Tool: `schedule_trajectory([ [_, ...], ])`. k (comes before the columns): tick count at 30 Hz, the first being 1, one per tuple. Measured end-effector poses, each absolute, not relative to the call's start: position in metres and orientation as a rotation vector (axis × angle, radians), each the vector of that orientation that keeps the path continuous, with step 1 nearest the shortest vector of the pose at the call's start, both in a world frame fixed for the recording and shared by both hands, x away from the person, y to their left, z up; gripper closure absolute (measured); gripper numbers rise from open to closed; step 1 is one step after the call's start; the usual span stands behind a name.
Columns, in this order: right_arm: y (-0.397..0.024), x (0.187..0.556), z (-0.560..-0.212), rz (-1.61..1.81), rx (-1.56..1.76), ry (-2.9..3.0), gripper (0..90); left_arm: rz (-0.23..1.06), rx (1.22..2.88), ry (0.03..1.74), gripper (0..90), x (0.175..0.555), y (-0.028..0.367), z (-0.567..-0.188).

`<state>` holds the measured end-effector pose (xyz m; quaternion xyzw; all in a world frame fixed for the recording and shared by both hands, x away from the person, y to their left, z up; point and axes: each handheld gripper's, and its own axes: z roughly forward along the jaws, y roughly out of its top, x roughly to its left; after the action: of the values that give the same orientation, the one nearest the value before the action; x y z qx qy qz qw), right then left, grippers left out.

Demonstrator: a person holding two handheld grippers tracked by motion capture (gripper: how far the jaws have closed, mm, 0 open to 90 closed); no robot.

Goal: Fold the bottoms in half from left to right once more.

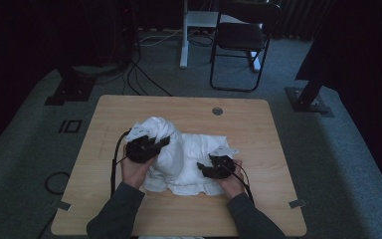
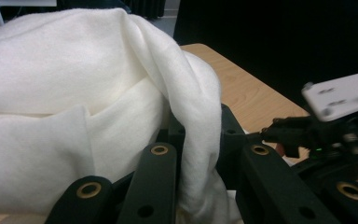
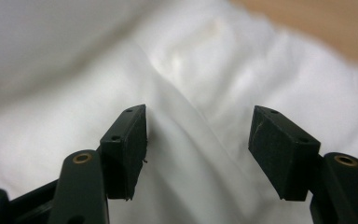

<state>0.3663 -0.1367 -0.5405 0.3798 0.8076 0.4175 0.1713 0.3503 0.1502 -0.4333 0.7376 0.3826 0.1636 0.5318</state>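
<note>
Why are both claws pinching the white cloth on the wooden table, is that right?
Not quite. The left claw is shut on the white cloth, lifting a fold of it off the wooden table. The right claw is open: the right gripper view shows its pads apart above the cloth, pinching nothing.

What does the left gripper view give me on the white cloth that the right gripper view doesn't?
Left gripper view: a fold of the white fleece cloth is pinched between the shut jaws of the left hand-held gripper, the bulk bunched up behind; the light wooden table edge and the right hand-held gripper sit beyond.

Right gripper view: its own jaws stand open above a soft crease, pads pressing on nothing.

Both: the same white cloth close up, with a strip of table behind.
</note>
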Motion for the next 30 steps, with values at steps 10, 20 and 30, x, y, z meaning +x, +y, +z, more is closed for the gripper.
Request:
schedule_trajectory([
  [10, -0.105, 0.383, -0.562, 1.139, 1.070, 2.355, 36.4, 0.379, 1.801, 0.889, 81.2, 0.353, 0.136, -0.437],
  [20, -0.142, 0.377, -0.530, 1.278, 1.010, 2.302, 35.4, 0.384, 1.844, 0.870, 81.1, 0.352, 0.129, -0.445],
  [30, -0.151, 0.388, -0.563, 1.047, 1.100, 2.324, 34.9, 0.388, 1.876, 0.847, 81.0, 0.351, 0.113, -0.448],
])
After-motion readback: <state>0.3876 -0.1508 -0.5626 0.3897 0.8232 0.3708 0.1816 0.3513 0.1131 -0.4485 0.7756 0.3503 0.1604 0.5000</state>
